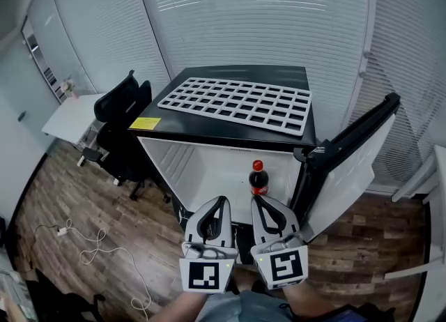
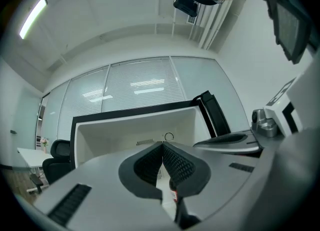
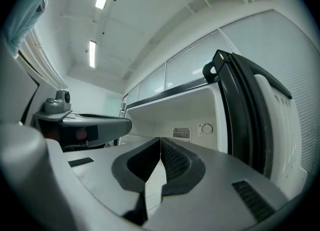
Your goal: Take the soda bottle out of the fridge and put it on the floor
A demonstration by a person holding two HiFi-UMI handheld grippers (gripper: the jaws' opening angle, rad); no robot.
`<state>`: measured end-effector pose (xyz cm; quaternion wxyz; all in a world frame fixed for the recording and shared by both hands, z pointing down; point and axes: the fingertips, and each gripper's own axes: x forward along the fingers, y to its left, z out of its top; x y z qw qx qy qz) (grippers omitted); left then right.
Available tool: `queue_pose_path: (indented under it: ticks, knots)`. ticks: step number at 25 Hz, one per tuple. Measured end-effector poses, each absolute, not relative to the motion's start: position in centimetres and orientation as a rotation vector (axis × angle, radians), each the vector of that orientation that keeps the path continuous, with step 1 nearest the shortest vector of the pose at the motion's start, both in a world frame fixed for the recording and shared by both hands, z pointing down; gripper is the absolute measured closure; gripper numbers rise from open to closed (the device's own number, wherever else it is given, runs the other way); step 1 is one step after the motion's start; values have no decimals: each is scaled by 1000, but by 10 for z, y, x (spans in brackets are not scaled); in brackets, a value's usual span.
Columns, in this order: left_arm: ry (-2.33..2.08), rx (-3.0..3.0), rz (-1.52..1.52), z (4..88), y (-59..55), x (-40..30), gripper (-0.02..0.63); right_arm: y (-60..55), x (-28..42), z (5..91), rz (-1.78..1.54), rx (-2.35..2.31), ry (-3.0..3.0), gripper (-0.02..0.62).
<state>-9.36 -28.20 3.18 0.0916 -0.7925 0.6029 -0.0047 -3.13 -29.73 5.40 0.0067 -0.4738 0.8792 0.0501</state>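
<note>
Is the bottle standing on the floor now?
No, the bottle stands upright inside the open fridge, not on the floor.

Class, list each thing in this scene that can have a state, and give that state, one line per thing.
Black mini fridge with white interior: open.
White fridge door: swung wide to the right.
Dark soda bottle with red cap: upright inside the fridge, capped, not held.
White grid rack: lying flat on top of the fridge.
Left gripper: shut, empty.
Right gripper: shut, empty.
</note>
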Motion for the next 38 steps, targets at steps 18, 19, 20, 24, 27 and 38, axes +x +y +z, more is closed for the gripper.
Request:
queue_pose_path:
  ticks: [18, 19, 20, 24, 27, 38]
  knots:
    - [1681, -2535, -7, 70, -360, -134, 589, -375, -40, 80, 160, -1847, 2609, 531]
    - [1677, -2545, -4, 74, -363, -135, 591, -379, -38, 81, 168, -1867, 2595, 501]
    - [1674, -2557, 2, 76, -365, -136, 591, -383, -37, 82, 172, -1889, 2588, 466]
    - [1644, -2592, 6, 83, -374, -139, 590, -403, -31, 95, 144, -1966, 2608, 370]
    - [1633, -2614, -23, 93, -385, -143, 591, -420, -30, 111, 76, -2006, 2636, 360]
    - [1621, -2657, -63, 110, -407, -147, 590, -447, -28, 149, -77, -2087, 2702, 365]
